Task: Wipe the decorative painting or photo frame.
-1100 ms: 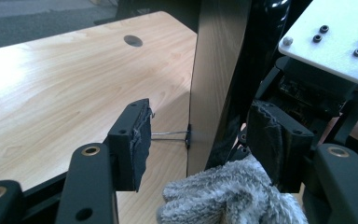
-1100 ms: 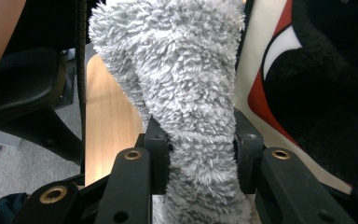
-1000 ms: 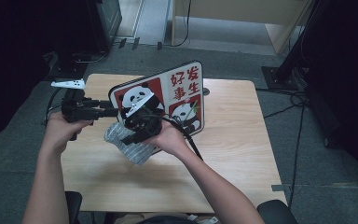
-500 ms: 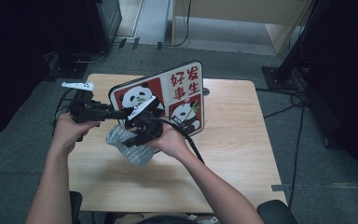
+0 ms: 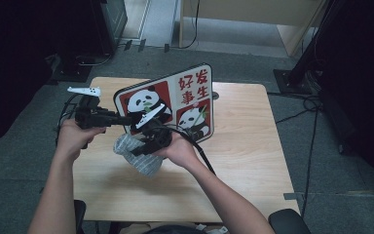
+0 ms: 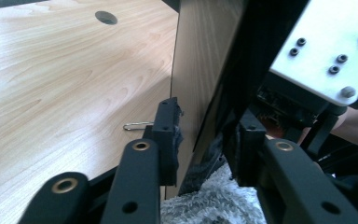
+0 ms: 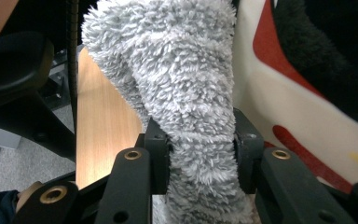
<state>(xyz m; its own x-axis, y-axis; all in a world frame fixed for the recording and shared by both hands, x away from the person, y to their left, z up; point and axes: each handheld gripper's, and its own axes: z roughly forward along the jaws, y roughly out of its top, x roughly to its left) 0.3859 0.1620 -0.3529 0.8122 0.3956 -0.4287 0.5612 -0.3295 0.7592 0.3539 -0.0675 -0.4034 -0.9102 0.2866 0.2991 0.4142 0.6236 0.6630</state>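
High view: my left hand-held gripper (image 5: 126, 118) and right hand-held gripper (image 5: 143, 146) meet at the panda sign's (image 5: 175, 105) near-left edge, above the bench (image 5: 243, 146). Left gripper view: jaws have just been closing, now astride the sign's edge, contact unclear. Right gripper view: jaws clamped tight on the grey fluffy cloth (image 7: 186, 93), just beside the sign.

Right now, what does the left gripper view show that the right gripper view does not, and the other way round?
Left gripper view: the left gripper, jaws just closing around the panda board's edge, a wire clip and a hole in the table. Right gripper view: the right gripper shut on the grey fluffy cloth. Both: board, cloth, table.
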